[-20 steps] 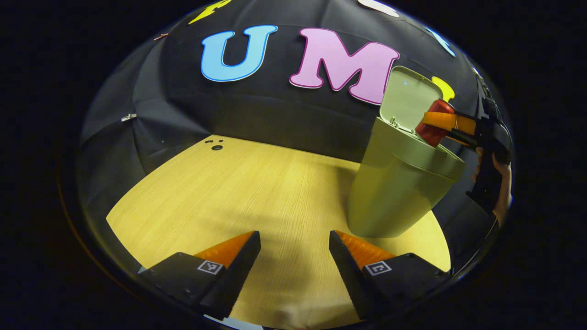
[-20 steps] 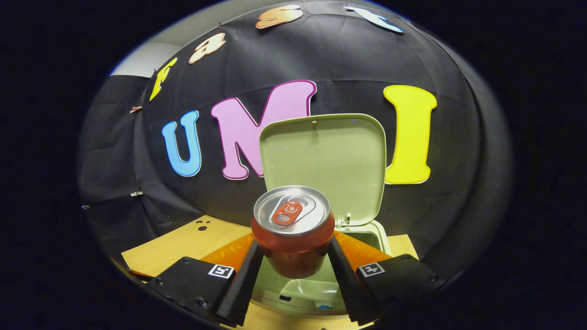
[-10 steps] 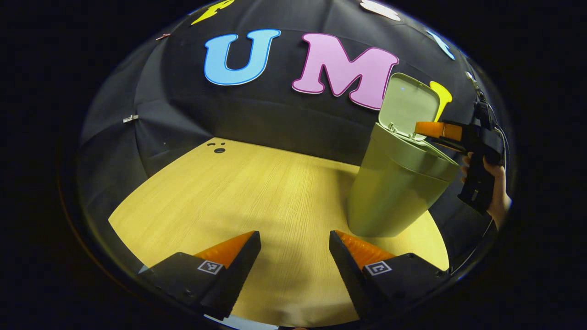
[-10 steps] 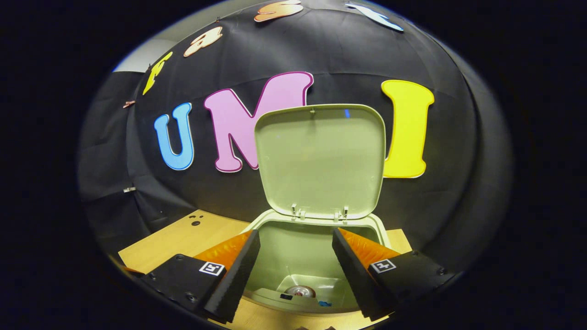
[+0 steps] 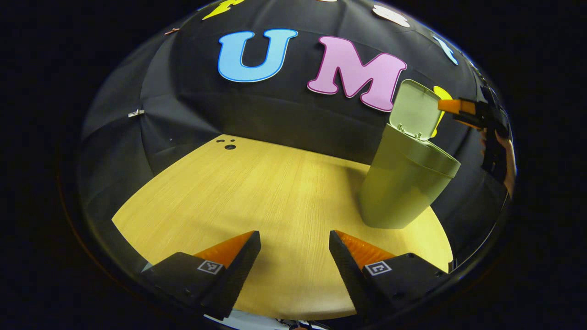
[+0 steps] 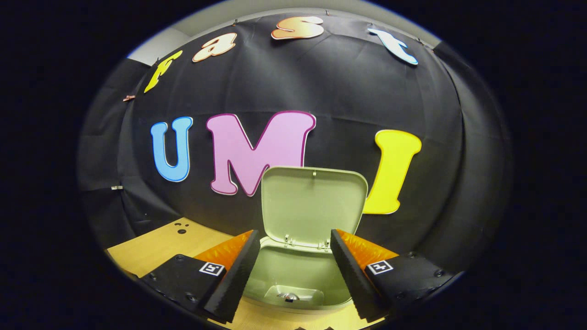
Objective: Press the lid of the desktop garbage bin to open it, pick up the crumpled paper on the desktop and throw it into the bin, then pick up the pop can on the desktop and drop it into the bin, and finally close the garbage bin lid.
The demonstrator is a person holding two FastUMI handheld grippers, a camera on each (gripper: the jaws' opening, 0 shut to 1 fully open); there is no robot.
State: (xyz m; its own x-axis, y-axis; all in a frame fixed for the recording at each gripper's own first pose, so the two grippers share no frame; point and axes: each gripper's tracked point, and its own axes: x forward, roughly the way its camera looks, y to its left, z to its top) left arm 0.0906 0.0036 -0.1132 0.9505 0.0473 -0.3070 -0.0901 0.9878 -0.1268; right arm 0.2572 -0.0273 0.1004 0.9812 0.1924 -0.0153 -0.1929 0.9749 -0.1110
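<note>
On the table (image 5: 257, 192), one bin (image 5: 403, 188), lid (image 6: 312, 204) up, one can (image 6: 289, 297) inside; both grippers' jaws apart, empty.

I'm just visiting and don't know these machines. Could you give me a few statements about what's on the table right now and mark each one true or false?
1. The bin's lid stands open. True.
2. The right gripper holds a can. False: its jaws are apart with nothing between them.
3. Something shiny and round lies at the bottom of the bin. True: it shows in the right gripper view, likely the can.
4. The bin lies tipped over on the table. False: it stands upright.
5. The left gripper is open, over bare tabletop. True.
</note>
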